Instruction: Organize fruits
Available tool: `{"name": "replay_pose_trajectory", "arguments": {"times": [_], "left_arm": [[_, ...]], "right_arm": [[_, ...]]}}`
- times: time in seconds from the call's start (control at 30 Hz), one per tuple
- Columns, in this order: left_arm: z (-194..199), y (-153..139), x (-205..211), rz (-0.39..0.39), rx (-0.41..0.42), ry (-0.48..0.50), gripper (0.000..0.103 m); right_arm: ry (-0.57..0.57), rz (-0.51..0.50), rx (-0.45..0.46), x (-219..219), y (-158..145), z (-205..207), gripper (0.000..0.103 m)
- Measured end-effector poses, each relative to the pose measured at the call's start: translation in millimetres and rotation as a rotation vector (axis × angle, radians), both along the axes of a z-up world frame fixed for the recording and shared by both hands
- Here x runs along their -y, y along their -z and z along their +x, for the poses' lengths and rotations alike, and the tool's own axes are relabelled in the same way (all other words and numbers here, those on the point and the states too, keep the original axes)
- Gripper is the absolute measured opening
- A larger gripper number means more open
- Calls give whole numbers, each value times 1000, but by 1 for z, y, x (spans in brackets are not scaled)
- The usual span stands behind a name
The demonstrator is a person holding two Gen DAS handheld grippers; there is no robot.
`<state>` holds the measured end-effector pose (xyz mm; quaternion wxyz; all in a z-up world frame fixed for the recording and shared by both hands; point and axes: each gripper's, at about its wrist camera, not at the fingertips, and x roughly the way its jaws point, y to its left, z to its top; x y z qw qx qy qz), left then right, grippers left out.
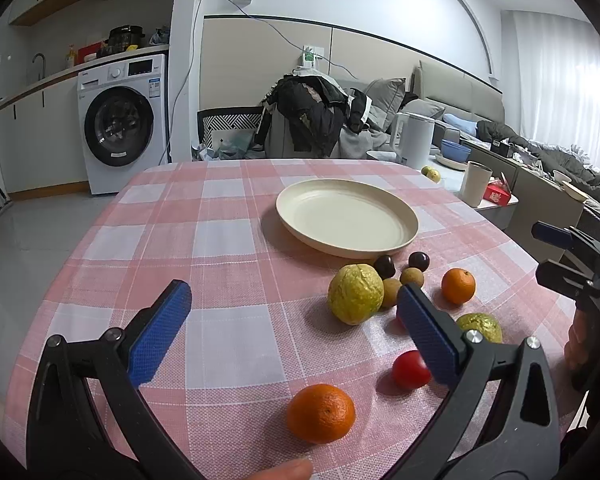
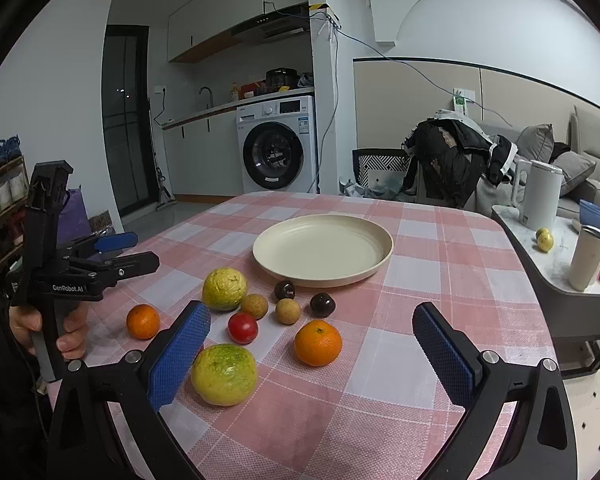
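A cream plate lies bare on the pink checked tablecloth. In front of it lie loose fruits: two yellow-green guavas, two mandarins, a red tomato, two brown longans and two dark cherries. My left gripper hovers open above the cloth, left of the fruits, with a mandarin below it. My right gripper hovers open over the near fruits. Neither holds anything. Each gripper shows in the other's view: right gripper, left gripper.
A side table to the right carries a white kettle, a cup, a red box and a small fruit. Behind the table are a chair draped with dark clothes and a washing machine. A fingertip shows at the bottom edge.
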<state>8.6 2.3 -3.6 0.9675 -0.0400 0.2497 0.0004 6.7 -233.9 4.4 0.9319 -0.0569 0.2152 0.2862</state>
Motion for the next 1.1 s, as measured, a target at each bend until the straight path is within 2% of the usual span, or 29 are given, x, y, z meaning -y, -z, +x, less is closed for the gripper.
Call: {"name": "replay_pose_trajectory", "arguments": {"times": [1.1], "left_arm": [[-5, -1, 8, 34, 16, 37, 102]], "right_arm": [[3, 7, 23, 1, -1, -5, 103]]}}
